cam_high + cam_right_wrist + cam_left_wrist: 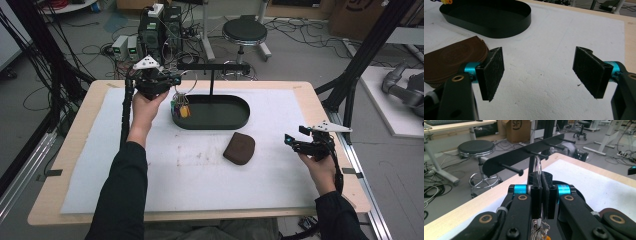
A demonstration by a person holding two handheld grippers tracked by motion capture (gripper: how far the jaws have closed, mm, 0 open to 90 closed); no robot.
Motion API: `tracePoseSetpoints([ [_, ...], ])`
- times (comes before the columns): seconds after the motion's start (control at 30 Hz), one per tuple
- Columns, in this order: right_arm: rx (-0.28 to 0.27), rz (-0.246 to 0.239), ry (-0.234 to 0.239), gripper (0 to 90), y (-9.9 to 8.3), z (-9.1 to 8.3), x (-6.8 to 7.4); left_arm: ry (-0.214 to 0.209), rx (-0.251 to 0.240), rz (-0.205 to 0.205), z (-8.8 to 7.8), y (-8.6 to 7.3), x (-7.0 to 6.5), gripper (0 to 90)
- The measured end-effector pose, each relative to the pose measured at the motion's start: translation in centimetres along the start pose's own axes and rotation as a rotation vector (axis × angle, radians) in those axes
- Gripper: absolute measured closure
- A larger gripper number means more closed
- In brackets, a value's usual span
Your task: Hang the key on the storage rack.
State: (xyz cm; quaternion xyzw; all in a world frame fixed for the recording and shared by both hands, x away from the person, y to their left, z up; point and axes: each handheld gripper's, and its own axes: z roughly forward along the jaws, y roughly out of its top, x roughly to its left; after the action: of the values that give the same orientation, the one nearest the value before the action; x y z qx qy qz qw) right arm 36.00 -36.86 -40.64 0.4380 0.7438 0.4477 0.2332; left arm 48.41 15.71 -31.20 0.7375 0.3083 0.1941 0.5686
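My left gripper is raised over the table's back left and is shut on a metal key ring. A bunch of keys with coloured tags hangs from the ring over the left end of the black oval tray. Just ahead of the left gripper stands a black rack with several pegs; the nearest peg sits slightly left of the ring. A brown pouch lies on the white mat. My right gripper rests open at the right, nothing between its pads.
The rack's post rises from the tray. In the right gripper view the brown pouch lies just left of the jaws and the tray lies beyond. A stool and cables are on the floor behind the table.
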Motion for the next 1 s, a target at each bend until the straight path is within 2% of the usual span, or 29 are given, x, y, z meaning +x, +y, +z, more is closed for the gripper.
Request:
tracePoseSetpoints([
  [0.57, -0.002, -0.002, -0.002, 25.6, 0.0, 0.0, 0.0, 0.028, 0.004, -0.039, 0.3, -0.5, 1.0, 86.7],
  [1.0, -0.004, -0.003, -0.001, 25.6, 0.0, 0.0, 0.0, 0.042, 0.019, -0.046, 0.6, -0.8, 1.2, 86.7],
])
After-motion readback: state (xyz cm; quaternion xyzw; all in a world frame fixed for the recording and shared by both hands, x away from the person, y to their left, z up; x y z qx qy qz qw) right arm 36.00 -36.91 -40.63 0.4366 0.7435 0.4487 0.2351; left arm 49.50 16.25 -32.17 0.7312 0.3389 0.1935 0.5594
